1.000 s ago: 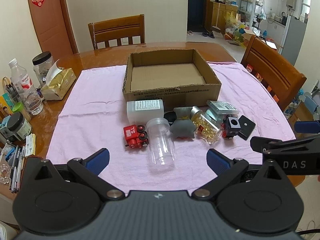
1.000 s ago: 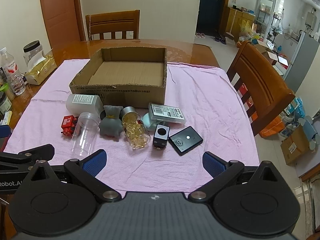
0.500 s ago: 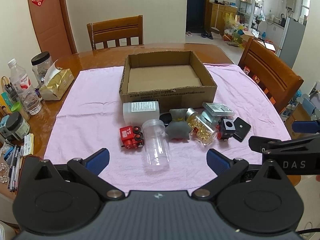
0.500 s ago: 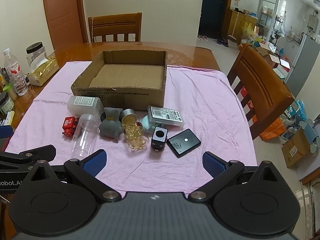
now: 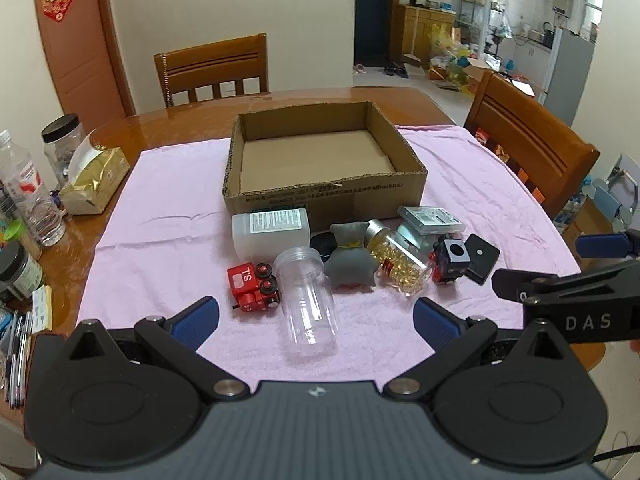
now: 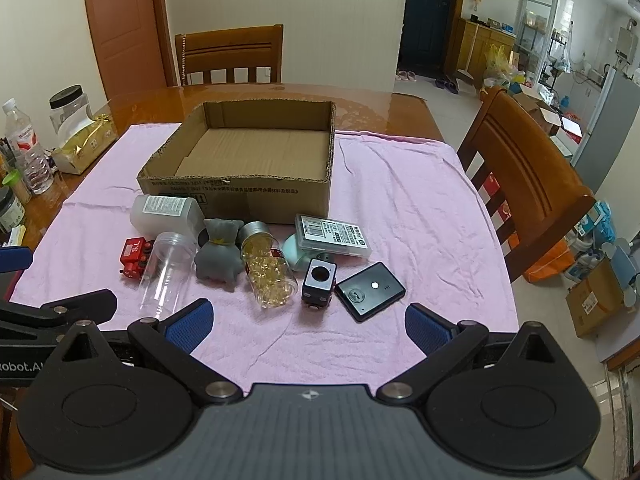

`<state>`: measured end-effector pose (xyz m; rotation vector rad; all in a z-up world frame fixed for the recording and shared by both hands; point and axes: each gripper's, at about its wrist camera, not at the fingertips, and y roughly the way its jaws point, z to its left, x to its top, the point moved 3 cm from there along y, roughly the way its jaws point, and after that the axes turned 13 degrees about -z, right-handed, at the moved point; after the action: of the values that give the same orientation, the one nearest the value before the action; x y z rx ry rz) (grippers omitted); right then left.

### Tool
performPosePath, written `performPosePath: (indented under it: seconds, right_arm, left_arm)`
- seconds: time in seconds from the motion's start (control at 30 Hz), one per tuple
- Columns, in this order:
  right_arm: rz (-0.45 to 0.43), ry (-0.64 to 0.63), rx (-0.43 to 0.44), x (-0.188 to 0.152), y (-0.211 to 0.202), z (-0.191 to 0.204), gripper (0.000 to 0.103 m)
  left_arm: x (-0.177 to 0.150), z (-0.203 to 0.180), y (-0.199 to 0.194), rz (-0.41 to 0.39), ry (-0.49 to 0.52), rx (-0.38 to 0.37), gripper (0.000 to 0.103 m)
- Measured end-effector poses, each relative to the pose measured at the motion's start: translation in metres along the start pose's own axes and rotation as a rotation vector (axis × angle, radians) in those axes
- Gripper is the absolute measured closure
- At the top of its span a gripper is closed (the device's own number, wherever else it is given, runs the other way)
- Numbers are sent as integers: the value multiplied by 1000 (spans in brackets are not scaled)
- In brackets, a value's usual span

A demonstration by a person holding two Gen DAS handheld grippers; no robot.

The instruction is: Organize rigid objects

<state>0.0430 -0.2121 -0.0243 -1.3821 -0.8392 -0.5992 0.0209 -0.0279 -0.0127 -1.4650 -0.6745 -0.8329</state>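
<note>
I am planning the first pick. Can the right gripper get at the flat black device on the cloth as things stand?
Probably yes. The right gripper is open, and the flat black device lies nearest it at the cluster's right edge, with bare pink cloth in between; only the black cube sits close beside it.

Even, soft daylight enters from the glazed kitchen area at upper right. Glare streaks the glossy brown wooden counter [image 6: 362,106] beyond the pink cloth [image 5: 160,240]. Shadows are faint. Strong fisheye curvature bends walls and darkens corners; focus is sharp throughout.
</note>
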Motion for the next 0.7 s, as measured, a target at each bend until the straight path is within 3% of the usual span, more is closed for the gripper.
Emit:
performPosePath:
  seconds: [0.37,0.7]
  right_arm:
    - [33,33,14,-28,25,9,0]
    - [115,47,18,-55,49,19,0]
  left_arm:
    - [-28,20,29,44,-24,-97,1]
    - [-43,49,59,75,-21,-24,1]
